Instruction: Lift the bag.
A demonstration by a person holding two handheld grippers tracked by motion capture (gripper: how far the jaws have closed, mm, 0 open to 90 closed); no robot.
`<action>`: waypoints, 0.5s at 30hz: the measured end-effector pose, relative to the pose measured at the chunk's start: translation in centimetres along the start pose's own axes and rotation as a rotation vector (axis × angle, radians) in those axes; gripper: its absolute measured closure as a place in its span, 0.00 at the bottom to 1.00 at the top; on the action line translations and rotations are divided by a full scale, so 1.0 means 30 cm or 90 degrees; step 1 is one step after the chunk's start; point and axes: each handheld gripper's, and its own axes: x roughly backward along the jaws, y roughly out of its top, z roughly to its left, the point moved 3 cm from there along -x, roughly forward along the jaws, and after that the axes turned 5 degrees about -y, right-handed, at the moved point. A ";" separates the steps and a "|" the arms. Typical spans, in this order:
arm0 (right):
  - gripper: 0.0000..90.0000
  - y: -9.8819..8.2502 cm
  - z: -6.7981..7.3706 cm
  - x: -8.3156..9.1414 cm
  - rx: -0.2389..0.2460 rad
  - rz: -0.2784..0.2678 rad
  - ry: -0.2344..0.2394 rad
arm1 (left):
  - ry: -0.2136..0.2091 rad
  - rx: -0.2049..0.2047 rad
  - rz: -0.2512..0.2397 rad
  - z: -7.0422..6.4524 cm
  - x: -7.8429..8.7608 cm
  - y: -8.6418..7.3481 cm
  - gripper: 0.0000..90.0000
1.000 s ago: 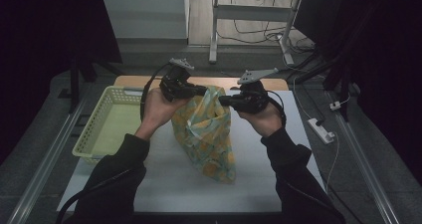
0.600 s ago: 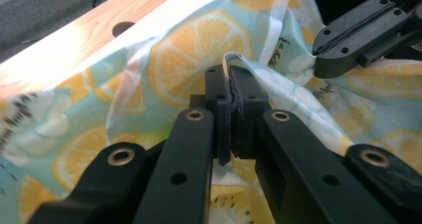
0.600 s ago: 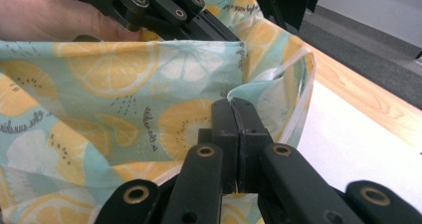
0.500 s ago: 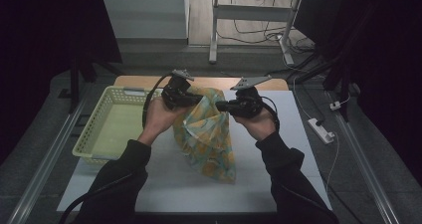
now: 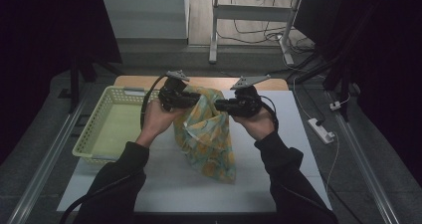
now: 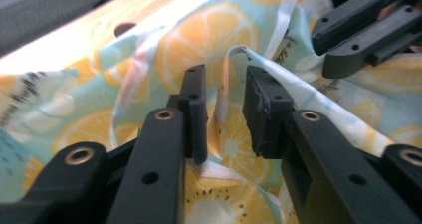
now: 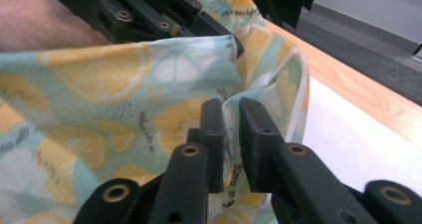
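A cloth printed with yellow lemon slices on pale teal (image 5: 206,139) droops from between the two grippers down onto the white table top (image 5: 164,189). My left gripper (image 5: 196,100) is at the cloth's upper left. Its jaws have just been opening, and in the left gripper view (image 6: 226,112) a folded hem of the cloth (image 6: 209,35) stands loose in the gap, untouched by the pads. At the cloth's upper right, my right gripper (image 5: 219,104) has also just been opening. Its jaws (image 7: 231,144) stand a little apart around a fold of the cloth (image 7: 99,84).
A pale yellow-green plastic basket (image 5: 99,115) sits at the table's left. A wooden strip (image 5: 209,82) runs along the far edge. On the floor to the right lies a white power strip (image 5: 321,129) with its cable. Metal rails flank the table.
Both hands have sunk a little and the cloth has settled lower onto the table. Both grippers' jaws have parted from the cloth's top edge.
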 end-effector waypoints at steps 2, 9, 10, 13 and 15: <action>0.87 0.007 -0.002 0.006 -0.002 -0.003 -0.001 | 0.007 -0.015 -0.009 -0.006 0.015 0.005 0.71; 0.77 0.024 -0.006 0.022 -0.009 -0.009 -0.003 | 0.016 -0.030 -0.003 -0.018 0.055 0.013 0.54; 0.76 0.026 -0.006 0.024 -0.009 -0.011 -0.004 | 0.014 -0.028 -0.001 -0.020 0.061 0.014 0.52; 0.72 0.030 -0.005 0.028 -0.012 -0.012 -0.002 | 0.015 -0.031 0.009 -0.024 0.077 0.016 0.44; 0.70 0.032 -0.002 0.032 -0.012 -0.013 -0.002 | 0.014 -0.028 0.011 -0.024 0.090 0.016 0.41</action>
